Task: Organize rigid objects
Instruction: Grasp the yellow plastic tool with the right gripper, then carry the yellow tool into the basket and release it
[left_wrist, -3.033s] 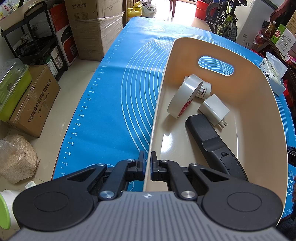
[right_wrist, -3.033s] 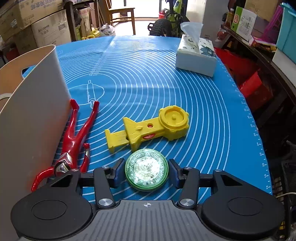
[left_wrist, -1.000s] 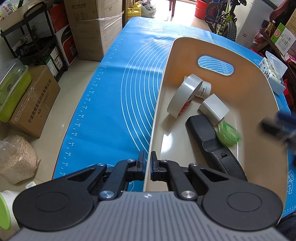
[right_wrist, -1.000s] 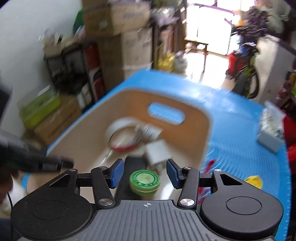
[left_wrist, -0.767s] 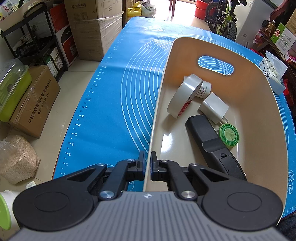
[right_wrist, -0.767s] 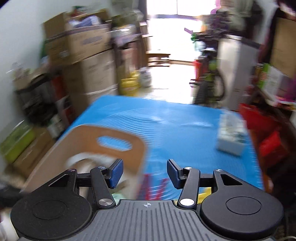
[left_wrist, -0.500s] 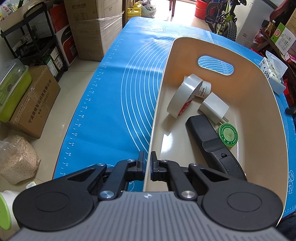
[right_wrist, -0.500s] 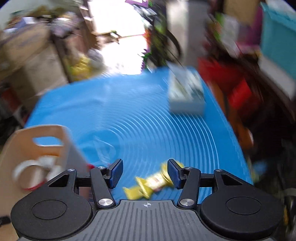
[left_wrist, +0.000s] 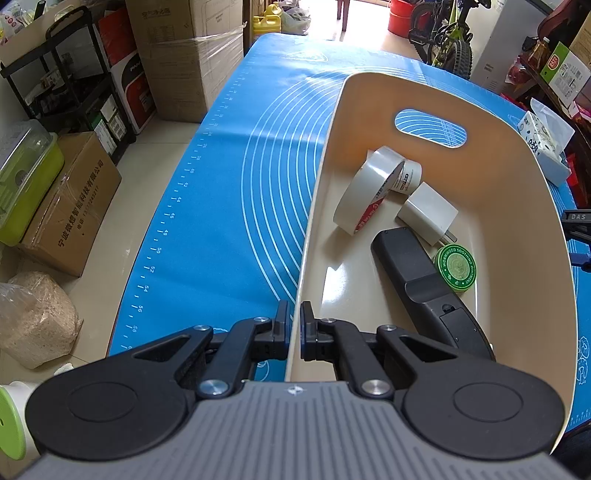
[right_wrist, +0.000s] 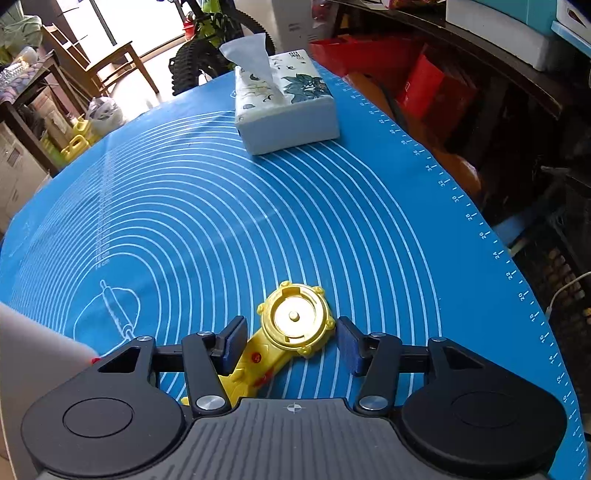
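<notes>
The left gripper (left_wrist: 292, 328) is clamped on the basket (left_wrist: 524, 173) wall at 6 o'clock. The right gripper (right_wrist: 291, 341), spread and empty, straddles the yellow toy (right_wrist: 293, 319) on the mat (right_wrist: 207, 221); center on its round head, then squeeze evenly.

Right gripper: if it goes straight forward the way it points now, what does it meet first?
Probably the yellow toy: its round head lies between the open fingers of the right gripper. Far behind it stands the tissue box.
</notes>
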